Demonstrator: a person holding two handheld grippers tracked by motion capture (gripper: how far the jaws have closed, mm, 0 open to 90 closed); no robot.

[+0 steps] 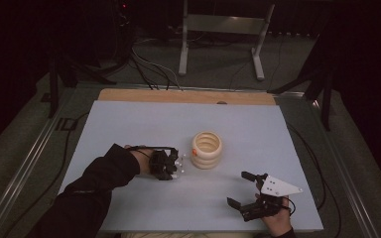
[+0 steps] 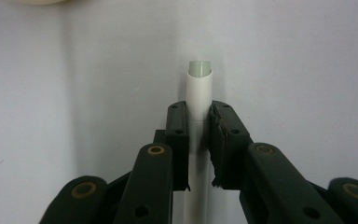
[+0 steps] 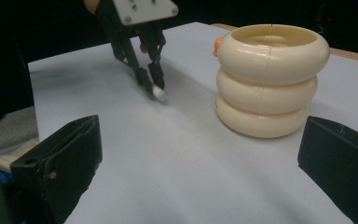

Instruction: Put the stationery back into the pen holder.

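My left gripper (image 2: 198, 140) is clamped on a thin white tube (image 2: 199, 95) lying on the table (image 1: 129, 124) just left of the cream ribbed pot (image 1: 207, 149); held so near its tip, it could pivot or slip out when lifted. That hand angles down steeply, while my right gripper (image 1: 241, 190) (jaws wide, empty) rests near the front edge.

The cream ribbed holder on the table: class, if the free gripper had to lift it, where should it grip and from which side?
Probably at a groove between two bulges of the cream ribbed holder, from the side, level with the table. It stands upright and the grooves would stop slipping. The right gripper is open and faces it; whether its jaws span the holder is unclear.
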